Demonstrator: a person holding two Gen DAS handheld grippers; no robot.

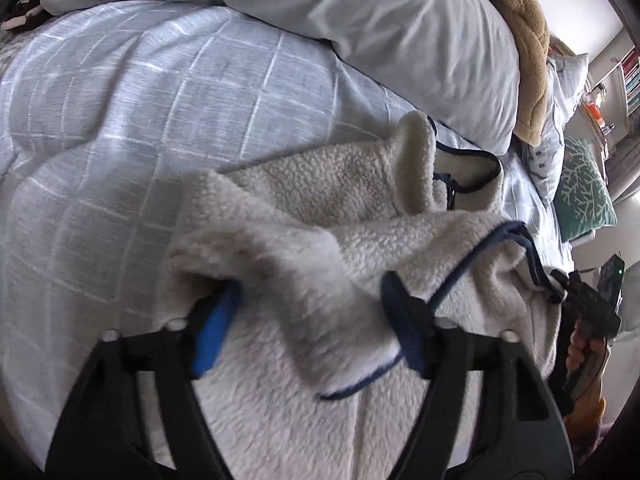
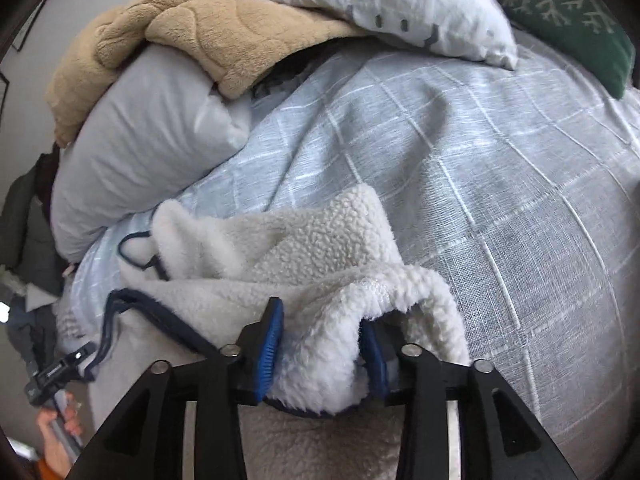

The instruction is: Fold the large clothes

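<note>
**Fleece laid over itself, both grippers letting go**

Cream sherpa fleece (image 1: pixel 320 240), trimmed in navy binding, lies bunched on the bed with its near edge doubled over. The left gripper (image 1: pixel 308 320) stands spread wide, cloth loose between its jaws and clear of the pads. The right gripper (image 2: pixel 320 352) is parted less; a fold fills its gap, seemingly no longer pinched. Both look placed to drop a finished fold. Beneath is a pale blue checked duvet (image 2: pixel 480 200); beyond, a grey pillow (image 2: pixel 140 140), tan blanket (image 2: pixel 180 20) and green cushion (image 2: pixel 580 12).
</note>
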